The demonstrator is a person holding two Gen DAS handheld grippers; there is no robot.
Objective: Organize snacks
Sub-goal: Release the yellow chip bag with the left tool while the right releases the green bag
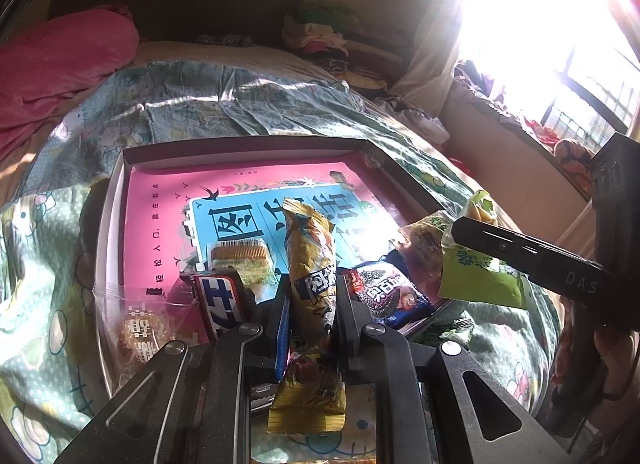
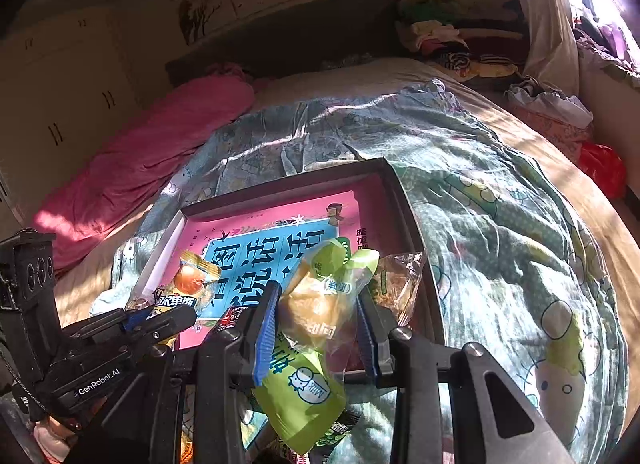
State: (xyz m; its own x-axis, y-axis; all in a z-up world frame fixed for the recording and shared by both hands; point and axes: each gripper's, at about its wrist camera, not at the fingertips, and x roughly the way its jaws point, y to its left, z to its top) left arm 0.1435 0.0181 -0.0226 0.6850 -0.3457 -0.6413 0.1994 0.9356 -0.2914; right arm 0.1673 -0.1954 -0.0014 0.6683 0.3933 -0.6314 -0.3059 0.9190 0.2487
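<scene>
The left gripper (image 1: 312, 304) pinches a long yellow snack pack (image 1: 310, 264) tight between its fingers, holding it over the near end of the box (image 1: 240, 148). The right gripper (image 2: 320, 324) pinches a green snack bag (image 2: 316, 328) the same way, over the near right corner of that box. Just past them, more snacks lie in the box: a red bar (image 1: 220, 300), a wafer pack (image 1: 242, 260) and a blue cookie pack (image 1: 390, 296). A pink book (image 1: 160, 216) covers the box floor. To do this well, I think each pack should go down low onto a bare spot before the fingers let go, so nothing slides onto the blanket (image 1: 280, 104) behind.
</scene>
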